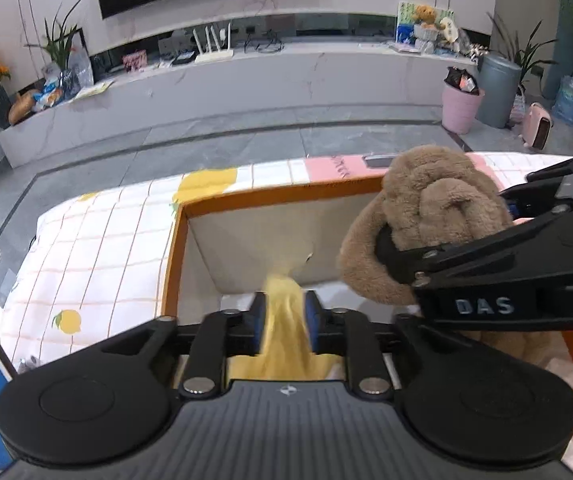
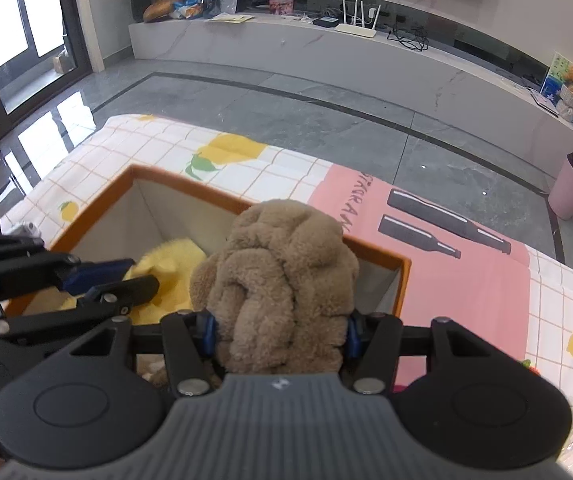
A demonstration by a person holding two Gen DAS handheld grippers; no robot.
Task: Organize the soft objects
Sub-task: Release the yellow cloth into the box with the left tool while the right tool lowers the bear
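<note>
**2 soft items held over the orange-rimmed box**

2 grippers are seen above an orange-rimmed fabric storage box (image 2: 404, 276) with a pale lining, which stands on a white checked cloth printed with lemons (image 1: 86, 248). A yellow fleecy cloth (image 1: 286, 320) is seen between the blue pads of the left gripper (image 1: 285, 312); most of it already lies inside the box, and the fingers stand partly apart, so the pads are judged to be no longer pressing on it. A brown plush fleece bundle (image 2: 282, 280) is clamped between the fingers of the right gripper (image 2: 280, 330) and is held over the box's right half, just beside the yellow cloth. On a pink mat (image 2: 446, 280) beyond the box, 2 dark bottle-shaped items (image 2: 446, 220) are seen.

The step in hand is judged to be the depositing of both soft items into the box. For the next move, the left gripper would need to be lifted clear of the yellow cloth, and the right fingers would need to be spread so that the brown bundle falls inside the rim rather than onto it.
</note>
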